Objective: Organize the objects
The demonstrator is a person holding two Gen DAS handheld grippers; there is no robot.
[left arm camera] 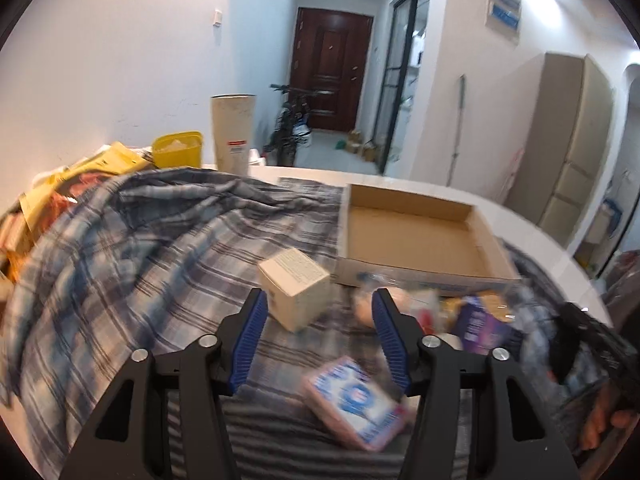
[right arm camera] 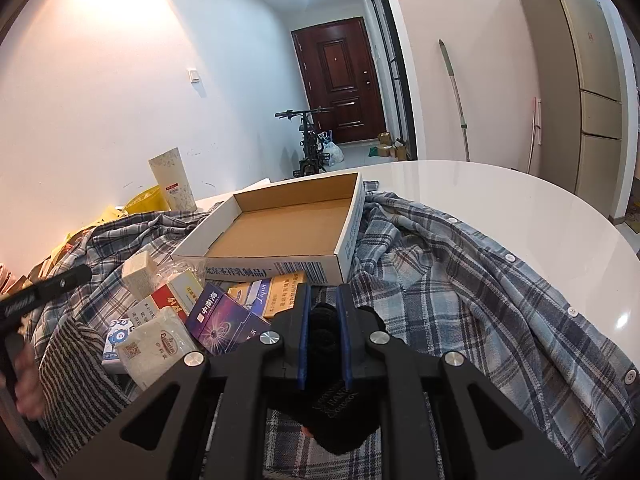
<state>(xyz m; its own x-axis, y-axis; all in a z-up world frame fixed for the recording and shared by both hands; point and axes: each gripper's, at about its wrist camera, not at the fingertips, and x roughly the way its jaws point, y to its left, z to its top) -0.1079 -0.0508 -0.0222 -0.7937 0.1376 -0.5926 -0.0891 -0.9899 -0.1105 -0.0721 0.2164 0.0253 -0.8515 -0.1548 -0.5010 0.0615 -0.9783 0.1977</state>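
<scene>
Right gripper [right arm camera: 323,314] clamps a black glove [right arm camera: 325,322] before the cardboard tray [right arm camera: 347,224]; left gripper [left arm camera: 318,334], jaws apart, should straddle the cream box [left arm camera: 294,286] squarely.

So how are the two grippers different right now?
The left gripper has its jaws spread wide and holds nothing, above the plaid shirt near a small beige box. The right gripper is shut on a black knitted item. Both have black frames with blue pads.
</scene>
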